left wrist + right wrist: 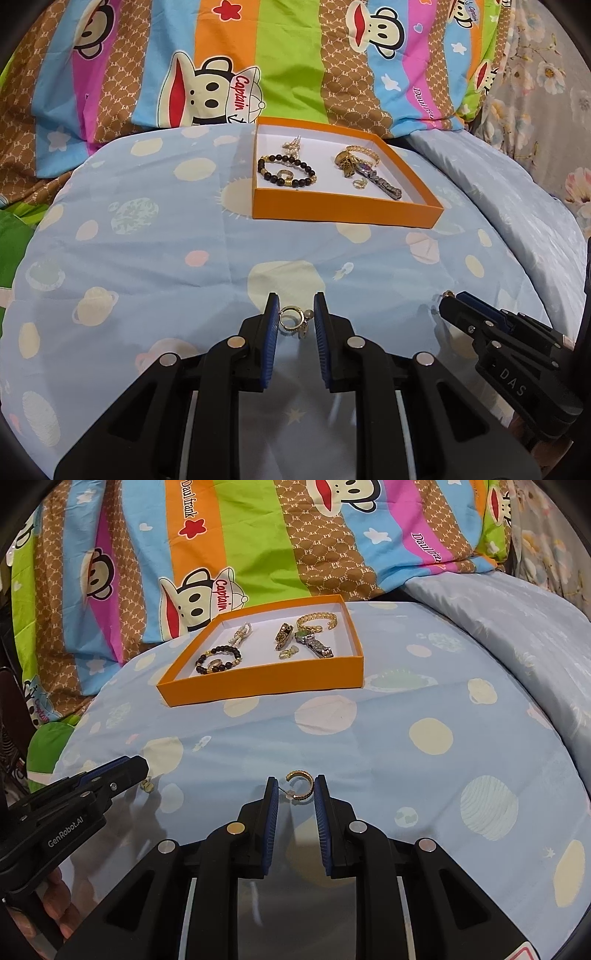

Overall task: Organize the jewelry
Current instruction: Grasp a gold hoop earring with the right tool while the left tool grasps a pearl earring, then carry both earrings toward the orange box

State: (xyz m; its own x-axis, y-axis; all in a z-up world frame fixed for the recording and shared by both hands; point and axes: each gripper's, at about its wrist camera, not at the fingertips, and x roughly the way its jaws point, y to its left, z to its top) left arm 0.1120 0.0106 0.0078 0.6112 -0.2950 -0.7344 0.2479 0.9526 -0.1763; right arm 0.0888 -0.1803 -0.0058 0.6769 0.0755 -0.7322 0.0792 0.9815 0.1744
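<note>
An orange box (343, 210) (258, 681) with a white floor lies on the blue sheet; in it are a black bead bracelet (284, 170) (219, 659), a gold chain bracelet (364, 153) (317, 620), a watch (384, 182) (316, 644) and small rings. My left gripper (295, 317) is open around a gold hoop earring with a pearl (291, 319) on the sheet; it also shows in the right wrist view (122, 771). My right gripper (295, 794) is open around a gold C-shaped earring (301, 786); it also shows in the left wrist view (452, 301).
A striped cartoon-monkey quilt (258, 55) (258, 535) is bunched behind the box. A pale blue folded cover (517, 192) (517, 627) lies at the right. The sheet (147, 258) (406, 738) spreads between grippers and box.
</note>
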